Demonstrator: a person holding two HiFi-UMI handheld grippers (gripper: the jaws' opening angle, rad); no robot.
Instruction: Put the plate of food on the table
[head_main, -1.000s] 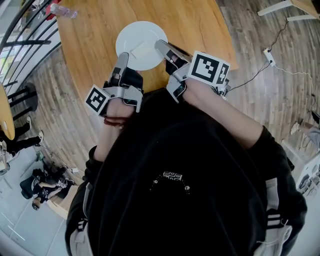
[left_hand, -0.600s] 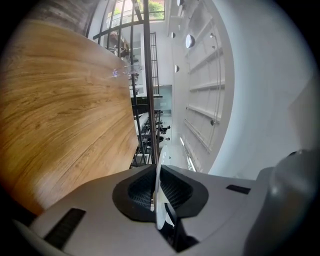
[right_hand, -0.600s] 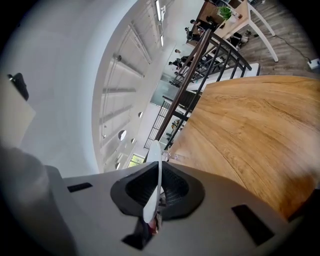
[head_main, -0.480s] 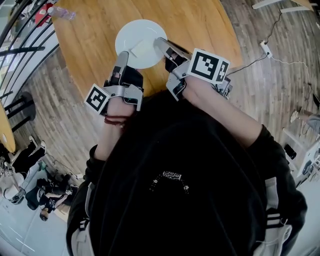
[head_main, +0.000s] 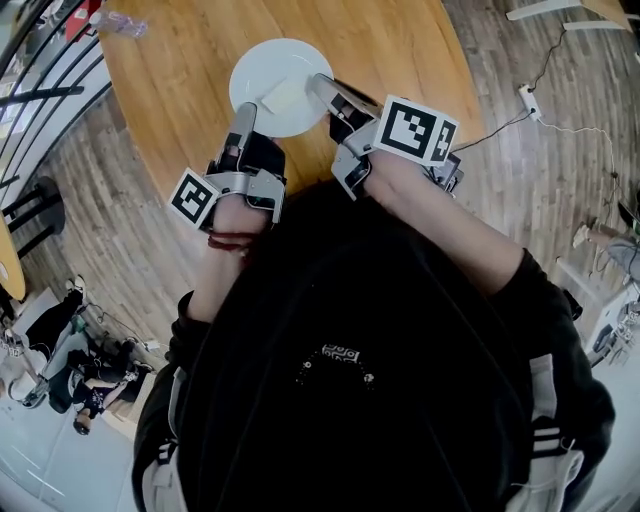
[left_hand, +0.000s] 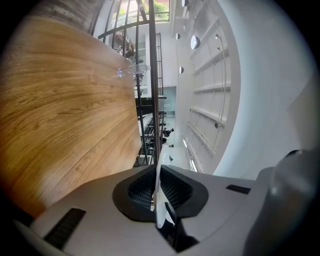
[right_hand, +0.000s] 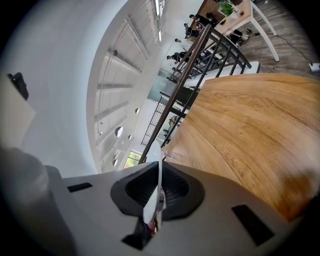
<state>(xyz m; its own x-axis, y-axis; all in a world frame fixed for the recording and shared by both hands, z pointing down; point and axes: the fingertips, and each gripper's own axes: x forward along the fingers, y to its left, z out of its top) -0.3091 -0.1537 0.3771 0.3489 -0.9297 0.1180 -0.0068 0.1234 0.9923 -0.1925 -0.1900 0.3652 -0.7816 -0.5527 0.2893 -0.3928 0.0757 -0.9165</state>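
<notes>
A white plate (head_main: 280, 85) with a pale square piece of food (head_main: 285, 98) on it sits low over the round wooden table (head_main: 390, 50); I cannot tell if it touches the top. My left gripper (head_main: 246, 112) is shut on the plate's near-left rim. My right gripper (head_main: 322, 88) is shut on its right rim. In the left gripper view the rim shows edge-on as a thin white strip (left_hand: 158, 200) pinched between the dark pads. The right gripper view shows the same thin rim (right_hand: 154, 197) clamped, with the tabletop (right_hand: 250, 140) beside it.
A clear water bottle (head_main: 125, 22) lies at the table's far left edge. A dark metal railing (head_main: 40, 90) runs along the left. A cable and power strip (head_main: 525, 97) lie on the plank floor at the right. People stand on a lower level at the bottom left.
Both grippers keep their hold on the plate, which has barely shifted over the table. The people at the lower left have moved.
</notes>
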